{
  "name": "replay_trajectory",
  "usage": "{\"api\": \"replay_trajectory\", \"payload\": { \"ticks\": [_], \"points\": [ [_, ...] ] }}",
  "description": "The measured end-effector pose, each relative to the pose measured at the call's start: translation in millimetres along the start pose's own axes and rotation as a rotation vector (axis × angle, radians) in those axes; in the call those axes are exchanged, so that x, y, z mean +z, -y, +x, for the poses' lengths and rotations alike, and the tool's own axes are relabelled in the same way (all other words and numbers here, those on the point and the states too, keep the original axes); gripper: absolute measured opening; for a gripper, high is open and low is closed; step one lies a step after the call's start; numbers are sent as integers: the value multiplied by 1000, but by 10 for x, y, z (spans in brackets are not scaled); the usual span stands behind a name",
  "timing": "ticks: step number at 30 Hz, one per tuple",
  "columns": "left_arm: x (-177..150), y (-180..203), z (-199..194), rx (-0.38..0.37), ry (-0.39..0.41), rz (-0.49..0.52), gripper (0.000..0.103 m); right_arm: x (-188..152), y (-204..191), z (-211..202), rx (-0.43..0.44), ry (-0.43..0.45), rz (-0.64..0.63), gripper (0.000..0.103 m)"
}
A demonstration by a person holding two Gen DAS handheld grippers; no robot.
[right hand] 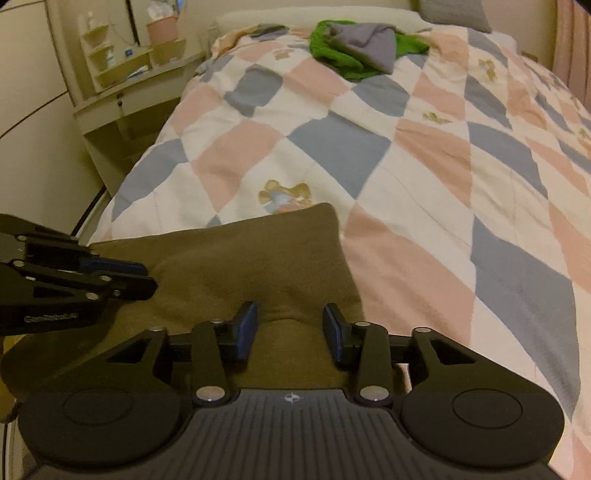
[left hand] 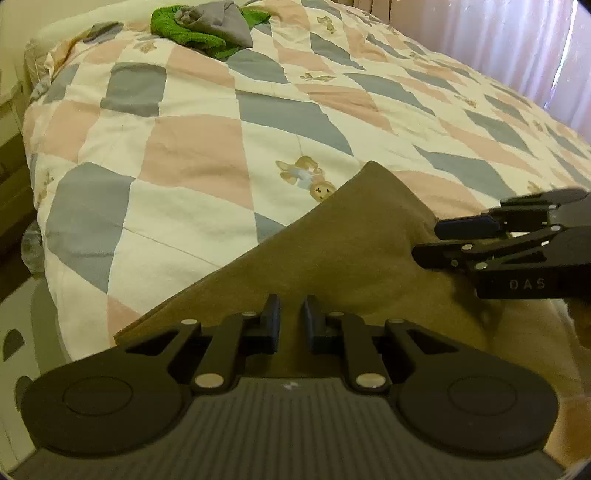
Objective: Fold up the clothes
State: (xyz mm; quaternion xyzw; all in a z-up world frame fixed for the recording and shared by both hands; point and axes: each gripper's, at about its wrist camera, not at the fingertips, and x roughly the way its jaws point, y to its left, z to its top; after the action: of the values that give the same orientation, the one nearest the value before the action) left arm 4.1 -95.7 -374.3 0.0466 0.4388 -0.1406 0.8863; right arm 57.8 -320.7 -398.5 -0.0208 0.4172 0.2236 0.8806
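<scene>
An olive-brown folded garment [left hand: 351, 240] [right hand: 240, 258] lies flat at the near edge of the bed, with one corner pointing away from me. My left gripper [left hand: 291, 314] hovers low over its near edge. Its jaws stand a narrow slit apart with no cloth pinched between them. My right gripper [right hand: 290, 321] is over the garment's near right part with its jaws well apart and only flat cloth showing beneath the gap. Each gripper shows from the side in the other's view: the right one [left hand: 428, 240] at the right, the left one [right hand: 147, 277] at the left.
A checked quilt [left hand: 184, 147] [right hand: 406, 166] of pink, grey-blue and white covers the bed. A heap of green and grey clothes [left hand: 207, 29] [right hand: 354, 48] sits at the far end. A bedside shelf [right hand: 122, 81] stands left of the bed, and a curtain [left hand: 498, 44] hangs on the right.
</scene>
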Motion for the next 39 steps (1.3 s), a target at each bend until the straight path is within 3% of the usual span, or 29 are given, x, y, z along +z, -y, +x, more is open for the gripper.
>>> {"api": "replay_trajectory", "payload": {
  "ticks": [9,12,15,19,22,25,39],
  "points": [
    [213,7,-592,83,-159,-153,14,232,-70,-618,-25,41,161,49],
    [219,121,-925,119,-194,-170,19,266,-127,-886,-26,-15,262,56],
    [197,251,-1265,159,-225,-183,25,213,-219,-1152,-9,-88,346,56],
    [148,426,-1733,194,-208,-188,34,142,-428,-1542,-3,-126,375,59],
    [96,537,-2041,216,-190,-194,35,133,-593,-1812,-4,-118,356,66],
    [24,637,-2301,230,-173,-196,38,137,-722,-2036,-8,-116,346,66],
    [-300,801,-3060,282,-160,-200,49,20,-1209,-2681,-49,-168,326,69]
  ]
}}
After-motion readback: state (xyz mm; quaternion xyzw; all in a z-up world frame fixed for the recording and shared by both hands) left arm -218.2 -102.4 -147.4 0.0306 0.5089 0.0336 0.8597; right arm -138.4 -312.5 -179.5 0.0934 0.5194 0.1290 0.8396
